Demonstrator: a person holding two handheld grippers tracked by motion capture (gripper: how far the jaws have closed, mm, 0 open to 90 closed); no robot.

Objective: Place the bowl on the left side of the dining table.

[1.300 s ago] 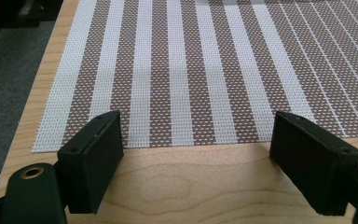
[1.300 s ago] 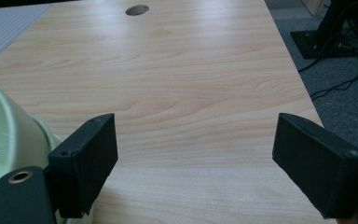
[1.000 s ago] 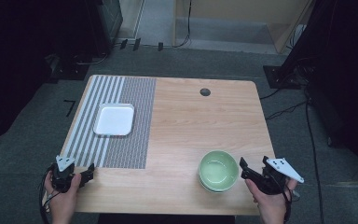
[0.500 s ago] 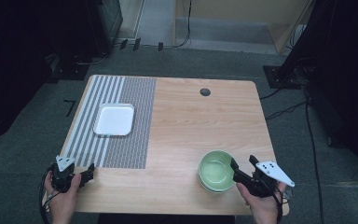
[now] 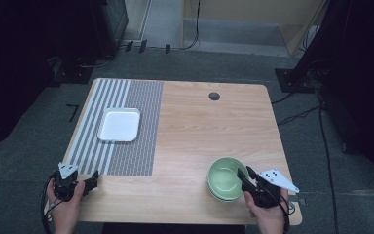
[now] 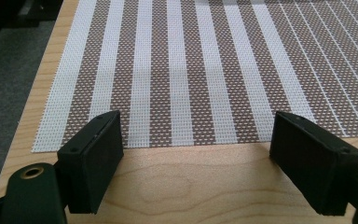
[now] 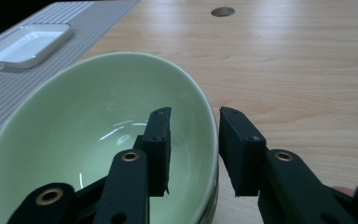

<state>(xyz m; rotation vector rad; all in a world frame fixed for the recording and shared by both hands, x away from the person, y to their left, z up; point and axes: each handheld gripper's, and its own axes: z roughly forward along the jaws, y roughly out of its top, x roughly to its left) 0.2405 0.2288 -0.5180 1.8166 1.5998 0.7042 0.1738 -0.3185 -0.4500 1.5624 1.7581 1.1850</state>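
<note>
Right gripper (image 7: pixel 195 144) at lower right of the high view, jaws just closing astride green bowl (image 7: pixel 98 140) rim, a gap remaining, left gripper (image 6: pixel 196 158) wide open, empty.

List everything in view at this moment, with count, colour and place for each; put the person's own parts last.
bowl: one, pale green, near right part of the table; possibly a second stacked under it, I cannot tell
tray: one, white, shallow, on the placemat
placemat: one, brown and white striped, left part of the table
table: one, light wood, with a dark round hole near its far edge
left tongs: black, at the near left corner, jaws wide open over the placemat's near edge, nothing between them
right tongs: black, jaws have just been closing and straddle the bowl's right rim, one inside, one outside; a gap still shows
hands: two, one on each tongs
</note>
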